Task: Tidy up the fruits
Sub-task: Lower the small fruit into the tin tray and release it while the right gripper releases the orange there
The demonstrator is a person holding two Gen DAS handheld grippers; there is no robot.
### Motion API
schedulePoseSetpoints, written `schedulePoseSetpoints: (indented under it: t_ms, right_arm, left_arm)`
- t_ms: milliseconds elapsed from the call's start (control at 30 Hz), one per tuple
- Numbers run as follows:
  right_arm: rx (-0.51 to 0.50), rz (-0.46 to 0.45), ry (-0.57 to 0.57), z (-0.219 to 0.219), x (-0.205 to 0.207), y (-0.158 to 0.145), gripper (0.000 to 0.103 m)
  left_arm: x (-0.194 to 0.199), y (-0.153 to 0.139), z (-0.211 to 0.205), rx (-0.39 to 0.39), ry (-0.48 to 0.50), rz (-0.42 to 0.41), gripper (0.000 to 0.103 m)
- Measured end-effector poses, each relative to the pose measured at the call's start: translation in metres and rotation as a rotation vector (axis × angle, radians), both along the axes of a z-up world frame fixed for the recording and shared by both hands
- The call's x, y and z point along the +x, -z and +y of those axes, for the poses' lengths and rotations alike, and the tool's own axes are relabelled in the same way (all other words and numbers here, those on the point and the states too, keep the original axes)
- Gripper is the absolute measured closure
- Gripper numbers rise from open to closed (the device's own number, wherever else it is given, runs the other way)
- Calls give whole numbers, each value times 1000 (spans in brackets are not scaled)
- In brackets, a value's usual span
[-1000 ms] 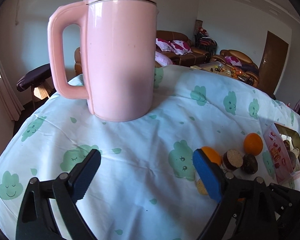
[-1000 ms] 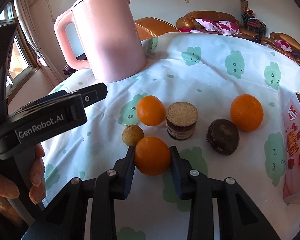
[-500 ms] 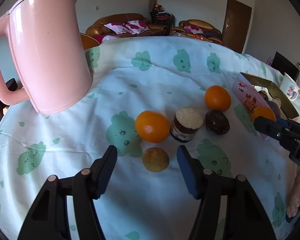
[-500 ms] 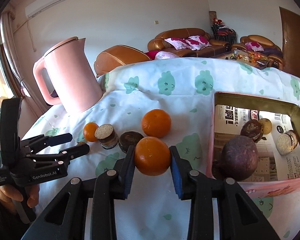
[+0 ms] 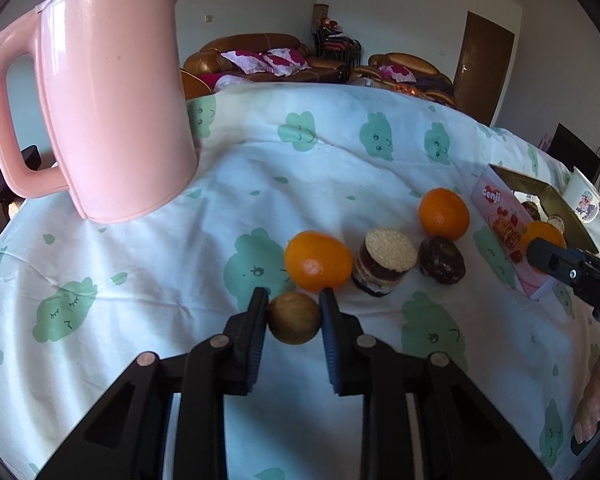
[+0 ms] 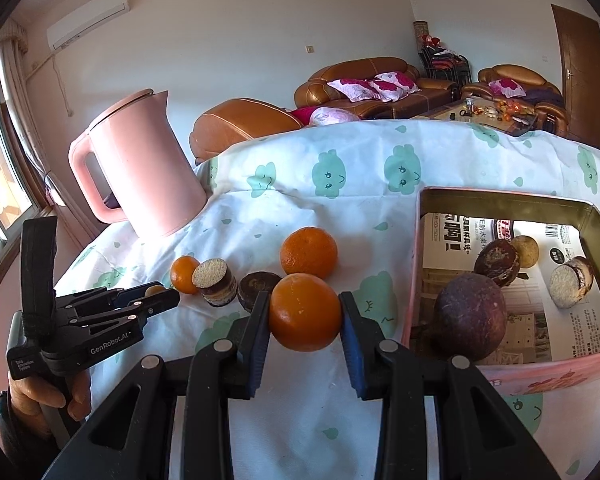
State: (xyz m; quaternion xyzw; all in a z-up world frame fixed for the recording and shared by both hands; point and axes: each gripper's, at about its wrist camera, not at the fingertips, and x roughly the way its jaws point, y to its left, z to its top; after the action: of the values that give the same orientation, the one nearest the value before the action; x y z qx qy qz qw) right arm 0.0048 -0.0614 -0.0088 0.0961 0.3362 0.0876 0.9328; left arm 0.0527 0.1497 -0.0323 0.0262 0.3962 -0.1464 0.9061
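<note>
Gripping a small brown fruit (image 5: 294,323) between its two pads, the left gripper (image 5: 294,316) sits low over the tablecloth (image 5: 140,272), both pads pressed flat against the fruit's sides. Just beyond that fruit lies an orange (image 5: 318,261), and to its right stand a layered round cake (image 5: 384,261), a dark chocolate cake (image 5: 442,259) and a second orange (image 5: 444,214), all close together on the cloth.

The right gripper (image 6: 305,314) is clamped on another orange (image 6: 305,312), held just left of the open tin box (image 6: 500,200), outside its wall. Inside the box sit a large dark purple fruit (image 6: 471,322), a brown cake (image 6: 496,262), a small tan fruit (image 6: 526,251) and a cream-filled cake (image 6: 571,286), resting on printed paper lining the bottom.

A pink kettle (image 5: 108,92) stands at the far left of the table, well apart from the fruit. A paper cup (image 5: 583,202) stands beyond the box, and brown leather sofas (image 6: 372,84) fill the room behind.
</note>
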Motion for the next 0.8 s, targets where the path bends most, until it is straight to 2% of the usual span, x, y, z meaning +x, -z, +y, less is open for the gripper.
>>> schedulePoseSetpoints:
  t_ms: [133,267,400,700,800]
  right_arm:
    - [-41,-51,19,-7,-6,-9,68]
    - [-62,-83,42,-22,-10,-15,68]
    - [-52,-83,75,-43,-9,-17,68]
    - [-68,-73,138,-79,-6,-15,68]
    - [-101,-89,166,-89,-8,-17,68]
  left_arm:
    - [-13,-14,-1,-69,-23,-93,76]
    - [-23,-24,-19,-62,-32,-160,76]
    - [-26,-30,-40,-93,-30,-176,76]
    - [-32,-40,-106,-81,49,-192,76]
    - [-30,-42,-126,-87,71,-188,76]
